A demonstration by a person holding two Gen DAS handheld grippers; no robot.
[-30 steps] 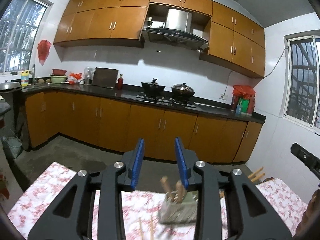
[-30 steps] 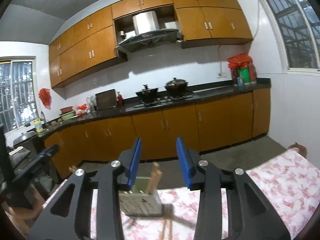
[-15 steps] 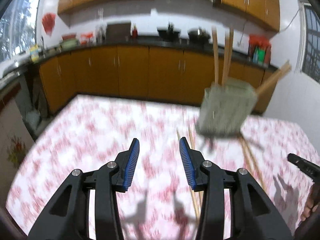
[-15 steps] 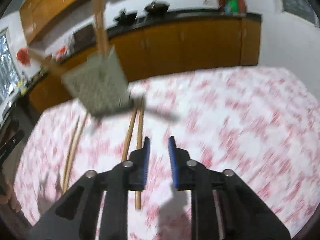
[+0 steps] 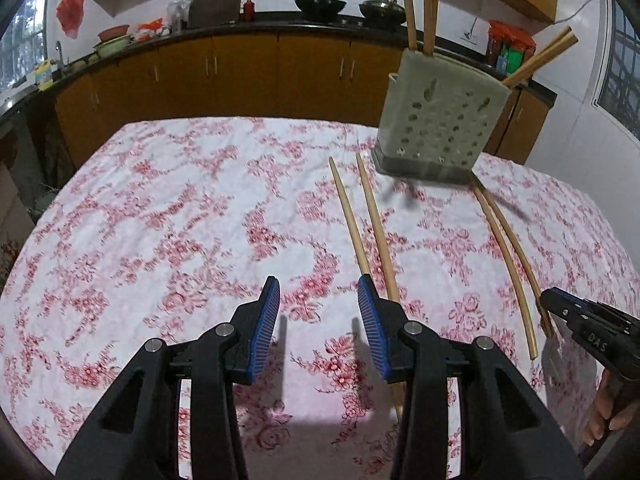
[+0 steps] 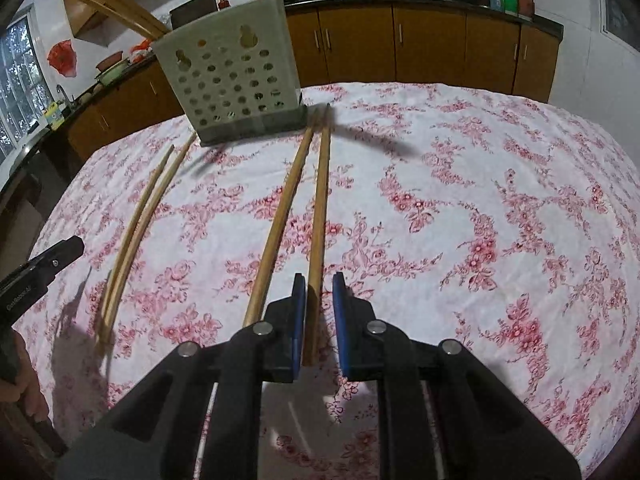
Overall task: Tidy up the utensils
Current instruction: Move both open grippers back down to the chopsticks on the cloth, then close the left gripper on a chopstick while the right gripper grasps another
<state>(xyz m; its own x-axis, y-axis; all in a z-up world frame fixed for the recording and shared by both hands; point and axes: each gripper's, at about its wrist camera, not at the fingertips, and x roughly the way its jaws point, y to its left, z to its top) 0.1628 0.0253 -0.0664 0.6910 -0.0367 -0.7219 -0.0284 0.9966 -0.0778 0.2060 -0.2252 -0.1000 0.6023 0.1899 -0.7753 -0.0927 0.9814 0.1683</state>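
A pale perforated utensil holder (image 5: pixel 438 122) (image 6: pixel 232 76) stands at the table's far side with several chopsticks upright in it. Two pairs of wooden chopsticks lie on the floral cloth. In the left wrist view one pair (image 5: pixel 370 224) runs up just right of my open, empty left gripper (image 5: pixel 318 320); the other pair (image 5: pixel 506 256) lies further right. In the right wrist view my right gripper (image 6: pixel 319 312) is narrowly open, its jaws straddling the near end of one chopstick (image 6: pixel 320 208); its partner (image 6: pixel 280 220) lies just outside the left jaw. The other pair (image 6: pixel 136 232) lies left.
The table has a white cloth with red flowers (image 5: pixel 160 220). Kitchen counters and wooden cabinets (image 5: pixel 240 64) stand behind it. The right gripper's tip (image 5: pixel 580 320) shows at the left view's right edge; the left gripper's tip (image 6: pixel 44 264) shows at the right view's left edge.
Both grippers have tilted down from facing the kitchen to the table. The right gripper has narrowed and come down around one chopstick's near end. The left stays open.
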